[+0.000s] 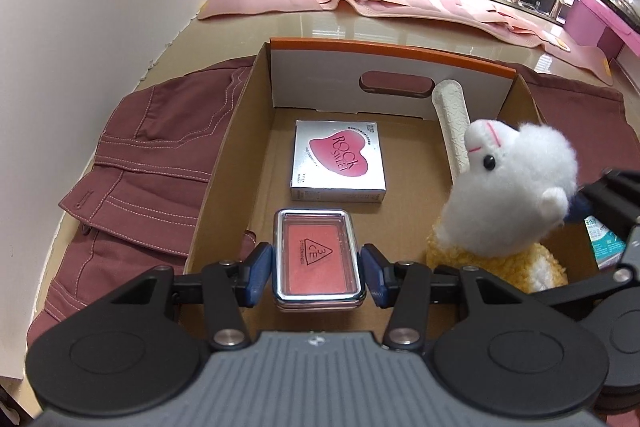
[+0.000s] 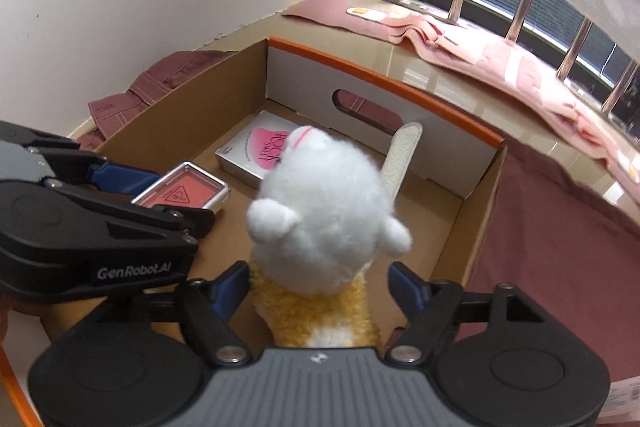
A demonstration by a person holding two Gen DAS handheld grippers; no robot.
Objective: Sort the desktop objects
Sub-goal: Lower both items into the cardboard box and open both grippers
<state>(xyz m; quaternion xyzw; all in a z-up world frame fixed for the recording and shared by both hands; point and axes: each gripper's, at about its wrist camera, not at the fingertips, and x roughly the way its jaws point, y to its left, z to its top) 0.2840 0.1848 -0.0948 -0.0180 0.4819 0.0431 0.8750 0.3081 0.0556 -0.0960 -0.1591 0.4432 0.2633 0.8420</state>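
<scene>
Left wrist view: the left tool (image 1: pixel 317 269) is clamped on a blush compact (image 1: pixel 318 261) above the box (image 1: pixel 224 155). Right tool (image 2: pixel 318 291) stands apart around the plush (image 2: pixel 320 211) inside.

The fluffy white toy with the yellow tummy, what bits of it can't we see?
- Fluffy white plush toy with yellow body: face turned away in right wrist view.
- Its feet: hidden behind the right gripper there.
- Left wrist view: its lower body runs behind the left gripper's black arm.
</scene>
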